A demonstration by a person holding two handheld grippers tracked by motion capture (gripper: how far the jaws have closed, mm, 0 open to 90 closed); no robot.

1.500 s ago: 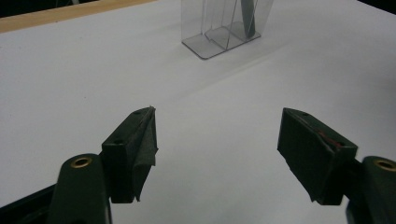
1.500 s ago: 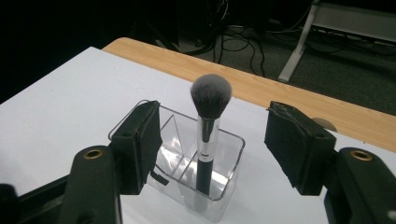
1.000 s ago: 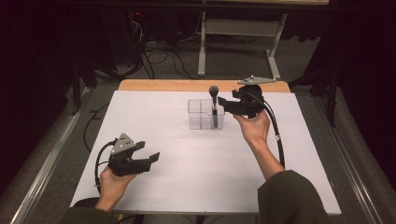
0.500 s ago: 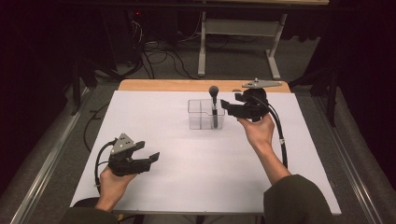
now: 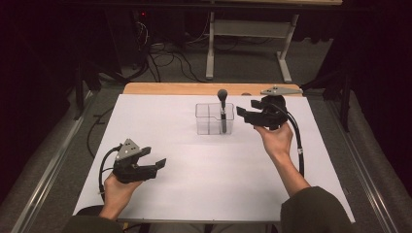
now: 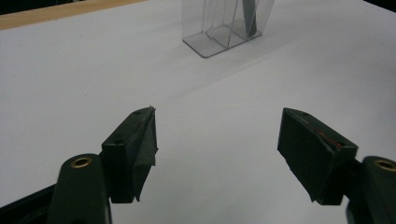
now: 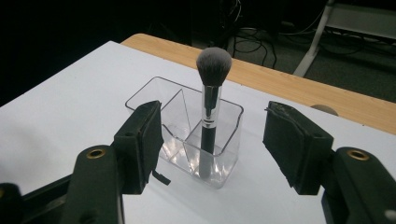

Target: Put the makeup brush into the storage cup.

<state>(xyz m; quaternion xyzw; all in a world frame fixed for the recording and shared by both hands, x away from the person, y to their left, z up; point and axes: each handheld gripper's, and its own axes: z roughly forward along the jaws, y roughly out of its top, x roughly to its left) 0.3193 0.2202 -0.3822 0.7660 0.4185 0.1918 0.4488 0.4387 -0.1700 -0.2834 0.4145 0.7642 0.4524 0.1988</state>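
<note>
The left gripper [image 5: 154,163] is held low over the near-left part of the table, resting in the left hand [image 5: 116,187], jaws spread wide w/ nothing between them. In the left gripper view the pads [image 6: 142,144] are seen hovering just above the white sheet [image 6: 70,84], pointed roughly toward the organizer [image 6: 229,25].

The right gripper [image 5: 244,113] is raised at the far right, cupped from below by the right hand [image 5: 274,138], jaws also wide apart and empty. It's aimed at the organizer [image 5: 214,119] from just beside it, not touching.

1 clear organizer is seen, divided into compartments, standing upright in the middle-far area of the sheet. 1 brush [image 7: 210,112] is stood upright in it, bristles up, in the compartment nearest the right gripper; the others look empty afaict.

Surface: white sheet laid over a wood table [image 5: 194,88], wood strip left showing at the far edge. Beyond it the room is dark, grey carpet, a tangle of cables [image 5: 160,58] on the floor and a white metal frame [image 5: 248,36].

2 grippers, 2 hands, 1 organizer, 1 brush.
</note>
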